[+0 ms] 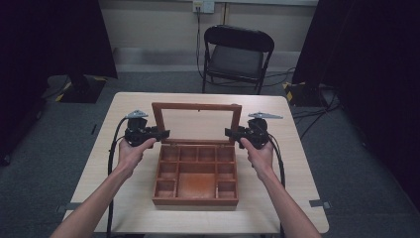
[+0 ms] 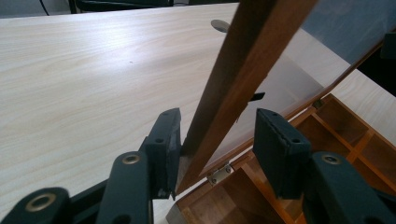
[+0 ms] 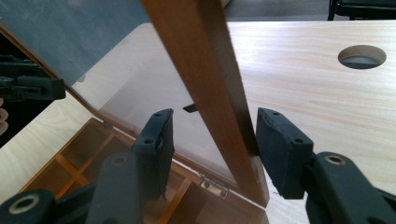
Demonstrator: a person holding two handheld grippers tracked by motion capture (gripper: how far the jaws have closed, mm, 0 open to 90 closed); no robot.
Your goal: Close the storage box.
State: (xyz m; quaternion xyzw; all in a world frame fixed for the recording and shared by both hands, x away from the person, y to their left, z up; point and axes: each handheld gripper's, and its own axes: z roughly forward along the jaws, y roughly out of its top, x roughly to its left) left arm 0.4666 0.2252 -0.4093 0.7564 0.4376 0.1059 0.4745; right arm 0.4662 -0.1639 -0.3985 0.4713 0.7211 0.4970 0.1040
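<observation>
I'm holding the left gripper [image 1: 157,134] at the centre-left of the high view, against the lid's [image 1: 196,106] left frame edge. In the left gripper view the lid's side bar [image 2: 233,88] is passing betw. the jaws: the left pad [image 2: 170,140] is touching the wood, the right pad [image 2: 275,144] is standing off it, so the claw is released, not clamping. The bar's top is running out of frame.

The wooden box [image 1: 195,173] is sitting mid-frame on the table [image 1: 124,104], lid standing upright at its back edge, compartments facing me. A small hinge [image 2: 219,173] is showing at lower centre. No writing or labels readable anywhere.

The right gripper [image 1: 233,134] is at centre-right, on the lid's right edge. Its jaws are straddling the bar [image 3: 210,93]; the right pad [image 3: 280,149] is abt touching, the left pad [image 3: 159,140] is clear, so it's also released. Upper right, a round hole [image 3: 362,56] in the table is partly hard to read.
</observation>
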